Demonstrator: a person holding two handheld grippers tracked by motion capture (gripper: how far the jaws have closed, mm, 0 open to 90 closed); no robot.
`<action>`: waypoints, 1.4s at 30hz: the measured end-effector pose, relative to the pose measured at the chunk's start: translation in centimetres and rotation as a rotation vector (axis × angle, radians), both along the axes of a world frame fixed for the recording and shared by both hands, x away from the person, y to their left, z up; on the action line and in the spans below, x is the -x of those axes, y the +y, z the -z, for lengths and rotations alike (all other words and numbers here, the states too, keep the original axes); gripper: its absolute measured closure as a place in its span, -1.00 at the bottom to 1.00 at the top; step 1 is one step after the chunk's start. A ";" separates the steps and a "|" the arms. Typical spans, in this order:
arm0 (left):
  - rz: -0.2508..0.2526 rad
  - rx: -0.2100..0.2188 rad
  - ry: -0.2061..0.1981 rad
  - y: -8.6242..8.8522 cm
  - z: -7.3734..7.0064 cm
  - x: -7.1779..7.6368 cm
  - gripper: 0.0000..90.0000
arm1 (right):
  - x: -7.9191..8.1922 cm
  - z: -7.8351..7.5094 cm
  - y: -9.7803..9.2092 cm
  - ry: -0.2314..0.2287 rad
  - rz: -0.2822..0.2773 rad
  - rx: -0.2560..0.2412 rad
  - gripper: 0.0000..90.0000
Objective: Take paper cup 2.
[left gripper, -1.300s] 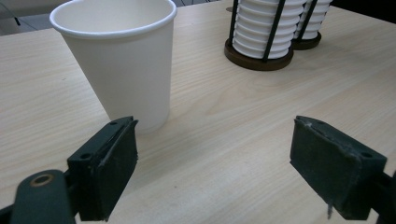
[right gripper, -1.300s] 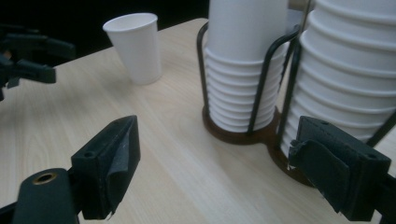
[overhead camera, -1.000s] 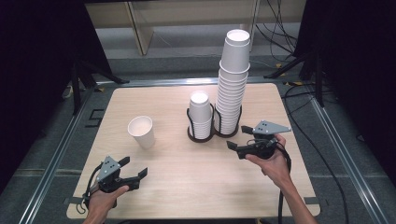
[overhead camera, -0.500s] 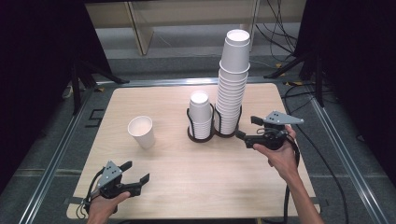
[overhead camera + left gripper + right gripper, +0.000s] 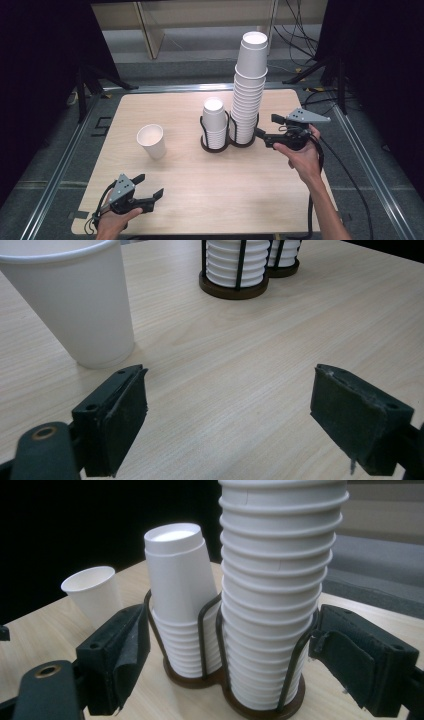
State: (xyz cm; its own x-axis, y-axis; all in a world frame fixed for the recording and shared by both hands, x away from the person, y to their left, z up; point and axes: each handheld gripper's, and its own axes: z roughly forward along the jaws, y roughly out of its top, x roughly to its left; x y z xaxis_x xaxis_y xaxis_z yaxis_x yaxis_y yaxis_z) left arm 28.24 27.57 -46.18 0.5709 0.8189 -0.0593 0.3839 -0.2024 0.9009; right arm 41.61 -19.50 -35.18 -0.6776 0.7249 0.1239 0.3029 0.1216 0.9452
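A dark wire cup holder [image 5: 222, 145] stands mid-table with a short stack of upside-down white paper cups [image 5: 214, 122] in its left ring and a tall stack [image 5: 248, 90] in its right ring. A single white cup [image 5: 151, 141] stands upright to the left, apart from the holder. My right gripper [image 5: 267, 129] is open just right of the tall stack [image 5: 272, 595], its jaws either side of the holder's base [image 5: 260, 710]. My left gripper [image 5: 148, 186] is open near the table's front left, empty, with the single cup [image 5: 70, 295] just beyond its left jaw.
The wooden table [image 5: 215, 200] has rounded corners and a metal frame [image 5: 360, 155] around it. Cables [image 5: 300, 25] and stands lie on the floor behind. Bare tabletop stretches between the two grippers.
My right gripper has moved left, closer to the tall stack. My left gripper has barely shifted and stays open near the front edge.
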 end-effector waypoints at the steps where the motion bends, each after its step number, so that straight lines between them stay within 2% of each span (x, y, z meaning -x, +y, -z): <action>1: 0.005 0.000 0.000 0.0 0.0 0.0 -0.67 | -0.1 -0.2 0.0 -0.002 0.004 0.001 -0.66; 3: 0.004 -0.002 0.002 0.1 0.1 0.0 -0.67 | -0.3 -0.6 0.0 -0.013 0.007 -0.001 -0.65; 4: 0.005 0.000 0.001 0.1 0.1 0.0 -0.67 | -0.5 -0.8 0.0 -0.016 0.005 -0.018 -0.66; 6: 0.003 0.006 -0.001 0.1 0.0 0.0 -0.67 | -0.5 -1.2 0.0 -0.006 0.013 -0.024 -0.66; 7: 0.003 0.004 0.000 0.1 0.0 0.0 -0.67 | -0.7 -1.4 0.0 -0.022 0.016 -0.024 -0.66; 8: 0.004 0.007 -0.001 0.0 0.1 0.0 -0.67 | -0.7 -1.6 0.1 -0.013 0.019 -0.037 -0.66; 10: 0.002 -0.011 0.001 0.1 0.0 0.0 -0.67 | -1.2 -2.0 0.0 -0.045 0.018 -0.026 -0.66; 11: 0.008 -0.008 0.000 0.0 0.1 0.0 -0.67 | -1.1 -2.3 0.0 -0.022 0.023 -0.026 -0.66; 14: 0.006 -0.012 0.007 -0.1 0.1 0.0 -0.67 | -1.5 -2.9 0.0 -0.046 0.023 -0.028 -0.66; 15: 0.009 -0.001 0.004 -0.2 0.2 0.0 -0.67 | -1.4 -3.1 0.1 -0.028 0.031 -0.035 -0.66; 17: 0.016 -0.006 0.005 -0.1 0.2 0.0 -0.67 | -1.7 -3.6 0.0 -0.043 0.031 -0.029 -0.66; 18: 0.014 0.000 0.004 -0.2 0.3 0.0 -0.67 | -1.9 -3.8 0.0 -0.067 0.030 -0.029 -0.66; 19: 0.015 -0.001 0.004 -0.2 0.3 0.0 -0.67 | -1.8 -4.0 0.2 -0.037 0.027 -0.042 -0.66; 21: 0.016 -0.002 0.004 -0.2 0.3 -0.1 -0.67 | -2.1 -4.4 0.3 -0.063 0.031 -0.037 -0.66; 22: 0.016 -0.002 0.006 -0.2 0.3 -0.1 -0.67 | -2.1 -4.6 0.3 -0.050 0.025 -0.040 -0.66; 23: 0.015 -0.002 0.006 -0.2 0.3 -0.1 -0.67 | -2.3 -4.9 0.4 -0.066 0.028 -0.038 -0.66; 26: 0.017 -0.001 0.007 -0.2 0.3 0.0 -0.67 | -2.6 -5.7 0.8 -0.056 0.031 -0.047 -0.66; 27: 0.018 -0.001 0.008 -0.2 0.3 0.0 -0.67 | -2.7 -6.0 0.8 -0.074 0.035 -0.038 -0.66; 29: 0.021 -0.007 0.008 -0.2 0.3 0.0 -0.67 | -2.8 -6.5 1.0 -0.071 0.033 -0.047 -0.66; 33: 0.022 -0.005 0.008 -0.2 0.3 0.0 -0.67 | -3.2 -7.4 1.3 -0.099 0.043 -0.047 -0.66; 35: 0.018 -0.010 0.008 -0.2 0.2 0.0 -0.67 | -3.2 -7.9 1.5 -0.094 0.036 -0.056 -0.66; 36: 0.022 -0.005 0.008 -0.2 0.3 0.0 -0.67 | -3.3 -8.1 1.5 -0.115 0.041 -0.047 -0.66; 37: 0.019 -0.002 0.007 -0.2 0.3 0.0 -0.67 | -3.3 -8.3 1.7 -0.097 0.035 -0.059 -0.66; 38: 0.019 0.000 0.007 -0.2 0.3 0.0 -0.67 | -3.4 -8.5 1.7 -0.120 0.038 -0.048 -0.66; 39: 0.019 0.000 0.007 -0.2 0.3 0.0 -0.67 | -3.4 -8.7 1.7 -0.109 0.047 -0.046 -0.66; 42: 0.019 0.002 0.010 -0.2 0.3 0.0 -0.67 | -3.7 -9.2 1.7 -0.125 0.060 -0.046 -0.66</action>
State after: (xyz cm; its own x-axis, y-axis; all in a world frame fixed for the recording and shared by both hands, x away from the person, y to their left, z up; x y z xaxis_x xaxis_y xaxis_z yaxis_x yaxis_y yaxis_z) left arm 28.26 27.34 -46.50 0.5858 0.8078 -0.0665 0.3891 -0.2083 0.8973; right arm 45.31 -17.80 -26.00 -0.6455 0.7600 0.0754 0.1878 0.0622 0.9802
